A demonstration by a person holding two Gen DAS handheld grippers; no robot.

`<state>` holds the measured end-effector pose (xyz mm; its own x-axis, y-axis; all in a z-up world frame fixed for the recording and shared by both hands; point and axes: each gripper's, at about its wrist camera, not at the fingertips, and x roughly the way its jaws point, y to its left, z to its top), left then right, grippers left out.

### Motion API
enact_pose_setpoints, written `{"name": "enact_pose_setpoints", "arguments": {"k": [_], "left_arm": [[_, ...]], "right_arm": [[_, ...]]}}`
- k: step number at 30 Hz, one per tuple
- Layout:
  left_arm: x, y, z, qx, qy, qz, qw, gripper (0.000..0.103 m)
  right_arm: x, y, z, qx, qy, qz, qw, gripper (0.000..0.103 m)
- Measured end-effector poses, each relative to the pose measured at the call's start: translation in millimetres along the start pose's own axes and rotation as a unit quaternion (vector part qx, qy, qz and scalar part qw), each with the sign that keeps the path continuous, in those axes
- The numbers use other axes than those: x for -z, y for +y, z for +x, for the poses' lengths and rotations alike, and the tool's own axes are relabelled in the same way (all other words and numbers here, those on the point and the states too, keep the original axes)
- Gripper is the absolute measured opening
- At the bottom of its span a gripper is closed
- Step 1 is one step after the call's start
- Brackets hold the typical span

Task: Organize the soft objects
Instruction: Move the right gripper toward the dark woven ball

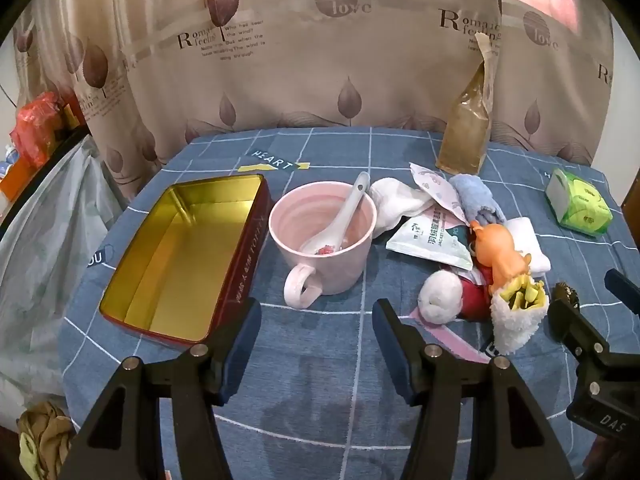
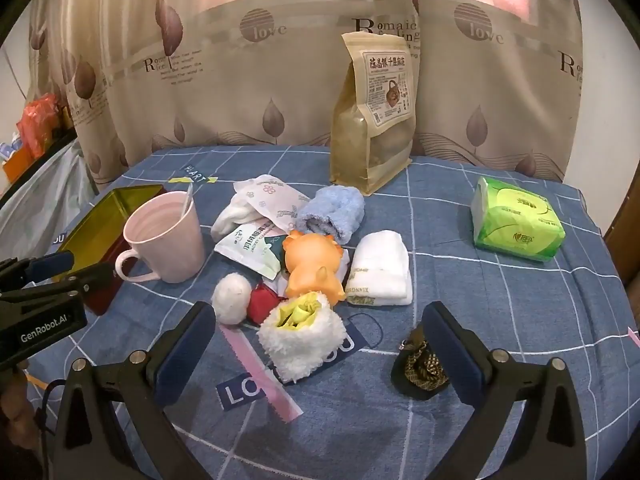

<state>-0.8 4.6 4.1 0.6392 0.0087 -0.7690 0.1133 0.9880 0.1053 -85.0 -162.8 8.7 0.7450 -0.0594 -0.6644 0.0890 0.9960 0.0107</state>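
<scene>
Left wrist view: the left hand-held gripper (image 1: 316, 330) is held wide open over bare blue checked cloth on the bench (image 1: 320, 400), nothing between the jaws. An empty gold-lined tin (image 1: 180, 256) is seen at the left, a pink mug (image 1: 324, 236) with a spoon beside it, and the soft stuff is piled to the right: white sock (image 1: 394, 204), blue towel roll (image 1: 476, 196), white pom-pom (image 1: 440, 296).

Right wrist view: the right hand-held gripper (image 2: 316, 344) is also spread open and empty, with a fluffy white sock (image 2: 300, 340) lying just ahead between the fingers. A folded white towel (image 2: 380, 268) and an orange toy (image 2: 314, 266) are seen just behind it.

Looks like nothing has been sorted yet. The fluffy sock probably gets pinched first, then carried left to the tin.
</scene>
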Motion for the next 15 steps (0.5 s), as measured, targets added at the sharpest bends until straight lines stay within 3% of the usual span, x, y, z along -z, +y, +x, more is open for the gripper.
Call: {"name": "enact_pose_setpoints", "arguments": {"k": [15], "left_arm": [[1.3, -2.7, 2.6, 0.000, 0.002, 0.004, 1.0000, 0.059]], "right_arm": [[0.1, 0.0, 1.8, 0.001, 0.002, 0.000, 1.000, 0.103]]}}
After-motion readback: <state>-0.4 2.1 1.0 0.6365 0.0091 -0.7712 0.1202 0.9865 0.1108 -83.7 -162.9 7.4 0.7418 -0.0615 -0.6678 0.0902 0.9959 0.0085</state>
